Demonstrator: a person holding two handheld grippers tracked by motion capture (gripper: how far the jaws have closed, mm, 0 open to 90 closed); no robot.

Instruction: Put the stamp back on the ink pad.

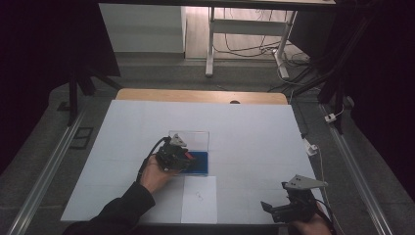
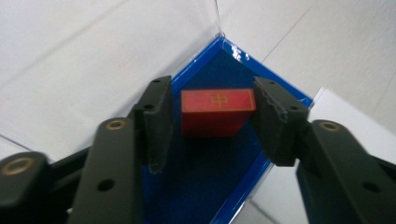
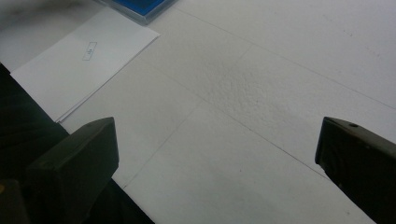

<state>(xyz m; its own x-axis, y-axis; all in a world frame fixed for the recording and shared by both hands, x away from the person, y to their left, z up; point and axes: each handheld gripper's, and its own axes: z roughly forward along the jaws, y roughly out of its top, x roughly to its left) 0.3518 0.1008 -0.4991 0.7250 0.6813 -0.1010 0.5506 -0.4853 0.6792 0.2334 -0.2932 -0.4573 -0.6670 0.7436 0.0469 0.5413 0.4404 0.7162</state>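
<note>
1. Your left gripper [image 2: 212,116] sits low over the blue tray [image 2: 243,184], jaws straddling the red block [image 2: 215,112]. A small gap shows between each pad and the block's sides, so the jaws stand open around it, not clamped.
2. The red block rests on the blue felt floor near the tray's far corner, its gold-marked top face up. In the high view the left gripper [image 1: 182,155] covers most of it.
3. Judgement: the block looks set down in the tray and released. What is left is likely to lift the gripper clear without nudging the block.
4. Your right gripper [image 1: 274,209] hangs near the table's near right edge, well apart from the tray. Its jaws [image 3: 215,154] are spread wide with nothing between them.
5. A white paper sheet [image 1: 199,198] with a small printed mark lies just in front of the tray, at the near edge.
6. A clear wall [image 1: 190,138] rises at the tray's far side.
7. Surface: a white covered table [image 1: 254,142], faint seam lines, wooden edge at the far side.
8. Room: dim, dark curtains at both sides, a white desk frame and loose cables on the floor beyond.
</note>
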